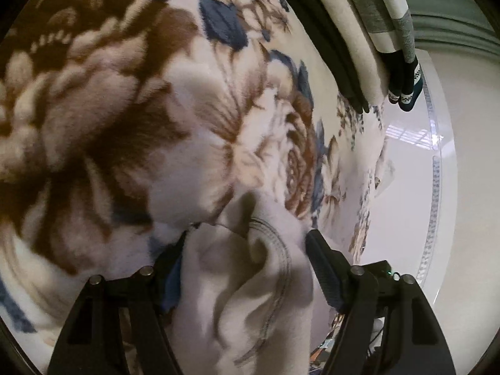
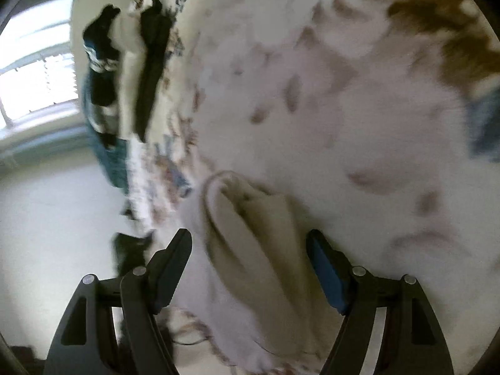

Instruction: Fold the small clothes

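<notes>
A small cream-white garment with a stitched hem lies bunched on a floral fleece blanket. My left gripper stands open, its two fingers on either side of the bunched cloth. In the right wrist view the same pale garment lies between the fingers of my right gripper, which is also open around it. That view is blurred. Whether the pads touch the cloth I cannot tell.
A stack of folded clothes, dark and cream with striped socks, sits at the blanket's far edge; it also shows in the right wrist view. A white wall lies beyond the edge, and a bright window.
</notes>
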